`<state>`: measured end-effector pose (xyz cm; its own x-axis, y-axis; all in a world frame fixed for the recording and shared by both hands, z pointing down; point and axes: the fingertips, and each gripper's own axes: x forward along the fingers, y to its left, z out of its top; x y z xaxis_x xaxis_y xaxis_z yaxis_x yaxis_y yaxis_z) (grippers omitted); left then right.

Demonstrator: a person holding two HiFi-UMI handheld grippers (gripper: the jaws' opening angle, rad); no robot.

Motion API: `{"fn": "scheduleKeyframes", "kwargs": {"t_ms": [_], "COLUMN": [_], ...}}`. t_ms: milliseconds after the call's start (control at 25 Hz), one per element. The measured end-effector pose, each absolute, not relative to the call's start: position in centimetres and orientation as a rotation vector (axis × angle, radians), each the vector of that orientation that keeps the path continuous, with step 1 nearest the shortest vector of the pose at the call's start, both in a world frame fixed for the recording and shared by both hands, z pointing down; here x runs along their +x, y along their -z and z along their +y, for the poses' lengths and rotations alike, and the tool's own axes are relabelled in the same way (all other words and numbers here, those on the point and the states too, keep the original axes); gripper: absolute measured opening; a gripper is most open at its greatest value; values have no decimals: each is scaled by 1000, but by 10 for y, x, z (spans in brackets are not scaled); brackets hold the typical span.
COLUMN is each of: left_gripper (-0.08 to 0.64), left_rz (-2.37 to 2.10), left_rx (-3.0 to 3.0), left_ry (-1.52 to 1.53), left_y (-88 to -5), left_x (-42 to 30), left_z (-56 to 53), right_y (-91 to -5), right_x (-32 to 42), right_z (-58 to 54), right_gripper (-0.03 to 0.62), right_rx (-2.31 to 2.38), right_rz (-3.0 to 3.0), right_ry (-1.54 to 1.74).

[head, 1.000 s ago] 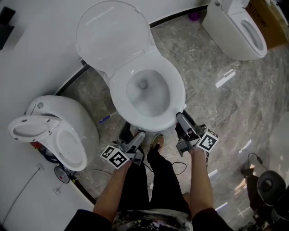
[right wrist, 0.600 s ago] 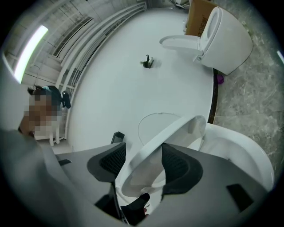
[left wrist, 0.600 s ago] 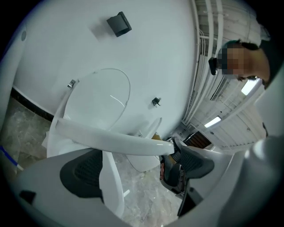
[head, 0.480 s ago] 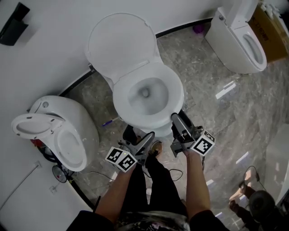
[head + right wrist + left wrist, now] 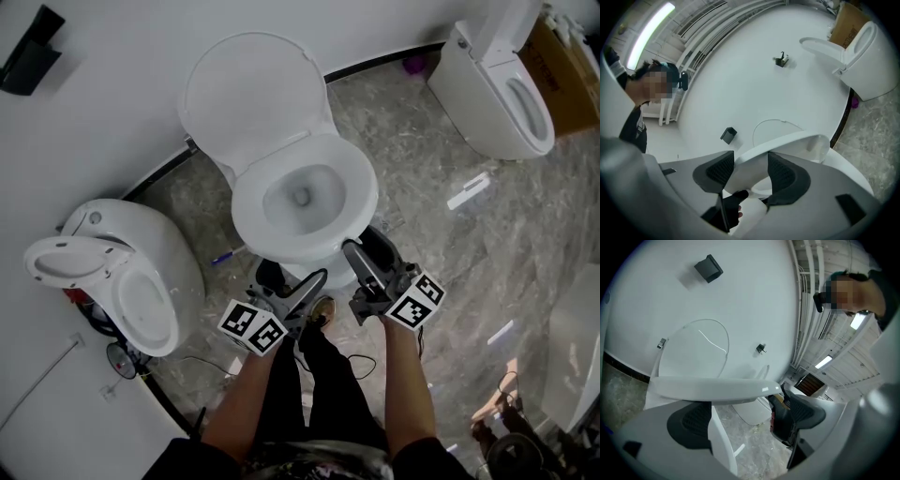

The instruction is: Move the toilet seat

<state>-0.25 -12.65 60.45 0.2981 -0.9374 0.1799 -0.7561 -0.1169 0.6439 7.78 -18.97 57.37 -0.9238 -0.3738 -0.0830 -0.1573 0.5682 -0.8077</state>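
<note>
The middle toilet has its lid (image 5: 253,94) standing up against the white wall, and its white seat (image 5: 356,192) lies over the bowl. My right gripper (image 5: 354,255) is at the seat's front right edge. In the right gripper view the seat (image 5: 787,140) runs between the two dark pads of that gripper (image 5: 750,171), which press on its top and underside; a bumper shows under the seat. My left gripper (image 5: 314,281) hangs just below the bowl's front. In the left gripper view its jaws (image 5: 745,420) stand wide apart with nothing in them, and the seat's rim (image 5: 712,389) crosses above them.
A second toilet (image 5: 141,272) with its seat raised stands at the left, a third (image 5: 502,94) at the upper right beside a cardboard box (image 5: 567,56). A blue pen (image 5: 225,255) and cables lie on the marble floor. The person's shoe (image 5: 323,307) is under the bowl's front.
Both grippers have drawn in toward the front of the seat, the right one sliding left along the rim and the left one rising toward the bowl. The head view has shifted a little.
</note>
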Motion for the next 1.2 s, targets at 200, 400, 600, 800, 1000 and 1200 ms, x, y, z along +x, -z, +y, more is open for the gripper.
{"fn": "scheduleKeyframes", "kwargs": {"t_ms": [200, 400, 600, 800, 1000, 1200], "left_gripper": [537, 535, 529, 511, 426, 272], "left_rz": [-1497, -1547, -1603, -1637, -1705, -1791], "left_rx": [1962, 2028, 1999, 2038, 2098, 2111], "left_ry": [337, 260, 244, 191, 41, -64], "left_y": [-591, -577, -576, -568, -562, -561], "left_x": [-6, -6, -21, -28, -43, -66], "left_z": [-131, -136, -140, -151, -154, -154], "right_y": [-564, -555, -551, -545, -538, -533], "right_x": [67, 56, 41, 16, -3, -14], "right_z": [-189, -193, -188, -198, -213, -223], "right_gripper": [227, 235, 196, 179, 170, 156], "right_rx": [-435, -464, -473, -645, -771, -855], "right_rz": [2698, 2830, 3017, 3128, 3103, 3083], "right_ry": [1145, 969, 755, 515, 455, 426]}}
